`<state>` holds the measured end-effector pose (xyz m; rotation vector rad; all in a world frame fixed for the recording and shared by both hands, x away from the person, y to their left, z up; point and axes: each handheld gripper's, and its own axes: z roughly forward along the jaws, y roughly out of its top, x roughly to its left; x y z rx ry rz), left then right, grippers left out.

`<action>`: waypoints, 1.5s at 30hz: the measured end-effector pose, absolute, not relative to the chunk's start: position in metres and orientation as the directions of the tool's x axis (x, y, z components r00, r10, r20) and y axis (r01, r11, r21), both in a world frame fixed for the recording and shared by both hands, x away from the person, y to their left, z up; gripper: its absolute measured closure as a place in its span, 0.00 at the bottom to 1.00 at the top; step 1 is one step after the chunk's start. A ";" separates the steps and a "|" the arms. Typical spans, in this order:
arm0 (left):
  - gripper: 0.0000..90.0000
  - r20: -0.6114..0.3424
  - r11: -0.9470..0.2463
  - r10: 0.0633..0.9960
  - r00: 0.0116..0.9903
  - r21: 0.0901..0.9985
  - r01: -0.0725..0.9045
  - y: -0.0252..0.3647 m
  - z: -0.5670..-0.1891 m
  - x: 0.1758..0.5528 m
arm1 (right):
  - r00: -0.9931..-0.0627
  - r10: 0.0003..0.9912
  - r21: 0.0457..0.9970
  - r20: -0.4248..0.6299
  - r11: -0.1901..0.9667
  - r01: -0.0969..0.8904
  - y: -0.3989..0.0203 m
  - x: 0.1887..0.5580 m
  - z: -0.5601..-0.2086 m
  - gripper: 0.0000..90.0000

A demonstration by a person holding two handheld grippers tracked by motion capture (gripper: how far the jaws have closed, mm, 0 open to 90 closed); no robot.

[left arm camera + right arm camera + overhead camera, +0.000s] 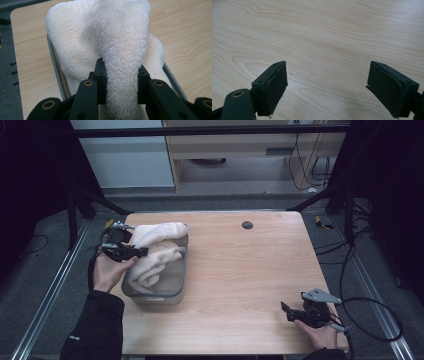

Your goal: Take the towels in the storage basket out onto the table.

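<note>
We see a cream terry-cloth towel (156, 251) heaped in a clear rectangular plastic tub (176, 287) at the left of the pale wooden worktop (240, 270). Our left hand-held gripper (121, 73) is clenched on a fold of it, while our right hand-held gripper (327, 87) rests released above bare wood.

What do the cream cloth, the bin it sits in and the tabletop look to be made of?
Cloth: terry towelling, probably cotton, with a looped matte pile; the left gripper pinches a fold.
Bin: likely translucent grey plastic, its walls smooth and see-through.
Tabletop: pale wood-grain, maybe laminate rather than solid wood, with a smooth low sheen.
</note>
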<state>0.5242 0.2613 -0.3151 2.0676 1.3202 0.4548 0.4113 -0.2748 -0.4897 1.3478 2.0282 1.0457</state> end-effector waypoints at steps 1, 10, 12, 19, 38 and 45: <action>0.79 -0.047 -0.298 0.896 0.442 0.675 0.675 0.260 -0.312 0.523 | -0.395 0.919 0.808 0.016 0.221 0.546 -0.275 0.411 -0.490 0.18; 0.79 -0.028 -0.316 0.881 0.473 0.709 0.631 0.251 -0.289 0.513 | -0.396 0.918 0.808 0.015 0.222 0.546 -0.275 0.411 -0.490 0.18; 0.79 -0.019 -0.328 0.874 0.485 0.713 0.619 0.248 -0.282 0.510 | -0.396 0.918 0.808 0.014 0.223 0.546 -0.275 0.411 -0.490 0.18; 0.79 -0.009 -0.346 0.861 0.509 0.724 0.597 0.239 -0.266 0.505 | -0.395 0.919 0.809 0.015 0.221 0.545 -0.275 0.411 -0.490 0.18; 0.79 0.027 -0.425 0.806 0.592 0.722 0.546 0.205 -0.238 0.493 | -0.389 0.921 0.811 0.027 0.207 0.548 -0.276 0.410 -0.488 0.18; 0.79 0.042 -0.461 0.780 0.624 0.713 0.528 0.192 -0.231 0.487 | -0.391 0.920 0.811 0.024 0.211 0.546 -0.276 0.410 -0.488 0.18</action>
